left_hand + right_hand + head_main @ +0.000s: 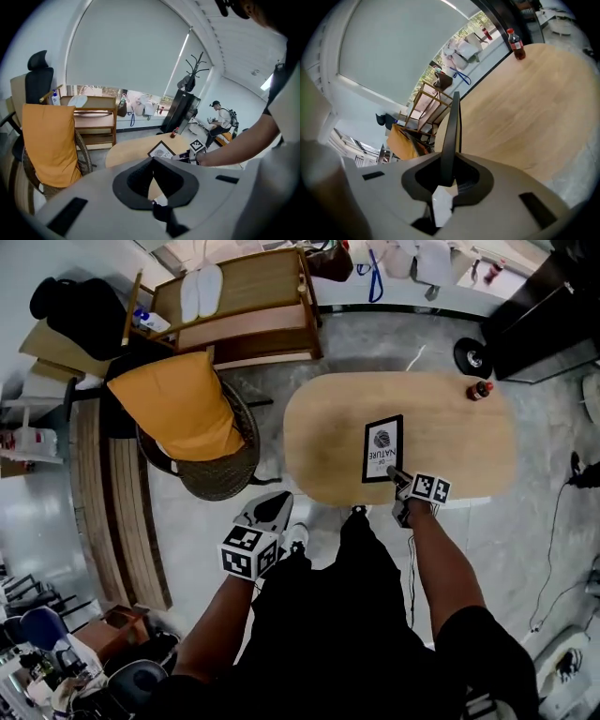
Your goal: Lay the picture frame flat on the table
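The black picture frame (pixel 382 448) with a white mat and a round grey print faces up near the front edge of the oval wooden table (pixel 450 437). My right gripper (pixel 396 474) is shut on its near right corner. In the right gripper view the frame (pixel 451 131) runs edge-on out of the right gripper (pixel 449 171), over the table (pixel 534 93). I cannot tell whether the frame rests fully on the wood. My left gripper (pixel 267 512) hangs off the table's near left, shut and empty (pixel 152 160). From there the frame (pixel 161 150) looks low on the table.
A small red-capped bottle (pixel 480 390) stands at the table's far right. A wicker chair with an orange cushion (pixel 178 404) sits left of the table, and a wooden shelf unit (pixel 244 296) behind it. A coat rack (pixel 194 70) and a seated person (pixel 220 119) are farther off.
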### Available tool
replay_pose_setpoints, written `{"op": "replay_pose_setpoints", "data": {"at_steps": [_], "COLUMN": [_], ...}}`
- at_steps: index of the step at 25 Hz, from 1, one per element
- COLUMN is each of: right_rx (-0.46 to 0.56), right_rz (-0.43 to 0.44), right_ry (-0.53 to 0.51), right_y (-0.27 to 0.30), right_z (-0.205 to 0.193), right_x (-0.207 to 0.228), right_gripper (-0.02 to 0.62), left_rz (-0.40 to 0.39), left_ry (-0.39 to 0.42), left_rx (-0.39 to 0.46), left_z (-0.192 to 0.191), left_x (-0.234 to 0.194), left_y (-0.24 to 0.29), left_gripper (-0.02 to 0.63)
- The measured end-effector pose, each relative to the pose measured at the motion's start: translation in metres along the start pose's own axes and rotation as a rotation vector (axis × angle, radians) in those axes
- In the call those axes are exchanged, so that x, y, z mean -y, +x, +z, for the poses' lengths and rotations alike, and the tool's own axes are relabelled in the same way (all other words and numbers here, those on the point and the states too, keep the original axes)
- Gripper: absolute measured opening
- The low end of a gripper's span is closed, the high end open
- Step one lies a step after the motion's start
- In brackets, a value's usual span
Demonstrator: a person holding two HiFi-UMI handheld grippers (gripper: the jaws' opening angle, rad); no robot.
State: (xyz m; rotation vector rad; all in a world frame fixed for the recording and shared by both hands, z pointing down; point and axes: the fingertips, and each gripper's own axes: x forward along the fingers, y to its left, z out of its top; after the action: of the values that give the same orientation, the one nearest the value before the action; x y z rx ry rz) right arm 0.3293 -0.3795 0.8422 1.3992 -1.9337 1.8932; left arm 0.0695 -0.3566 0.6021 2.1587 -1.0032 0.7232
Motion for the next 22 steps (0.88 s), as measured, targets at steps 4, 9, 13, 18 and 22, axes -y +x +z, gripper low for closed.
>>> {"op": "replay_pose_setpoints", "data": {"at_steps": [4, 9, 13, 18, 22], "right_rx": [-0.048, -0.108, -0.203, -0.361, -0.521], "right_rz": [0.061, 0.097, 0.036, -0.072, -0.207], "right_ry": [-0.016, 0.013, -0.068, -0.449, -0.710], "right_y": [0.056, 0.108, 0.123, 0.129, 0.133], "right_z": [0.025, 0.016, -0.005, -0.026, -0.040], "right_x": [0.021, 0.043, 0.069, 0.086, 0.108], "right_gripper": [0.035, 0.034, 0.118, 0.275, 0.290], "left_rz": [0.066, 0.111, 0.144, 0.170, 0.176], "left_ry": [-0.056, -0.104, -0.141, -0.150, -0.182], "left_rx": [-0.025, -0.101, -0.144, -0.160, -0.159], "left_z": [-0.002, -0.028, -0.044, -0.054, -0.059], "left_x": [0.000, 0.004, 0.006, 0.005, 0.008], "left_y": [0.027, 0.040, 0.042, 0.044, 0.045], "left_gripper": [0.005, 0.005, 0.005, 0.005, 0.005]}}
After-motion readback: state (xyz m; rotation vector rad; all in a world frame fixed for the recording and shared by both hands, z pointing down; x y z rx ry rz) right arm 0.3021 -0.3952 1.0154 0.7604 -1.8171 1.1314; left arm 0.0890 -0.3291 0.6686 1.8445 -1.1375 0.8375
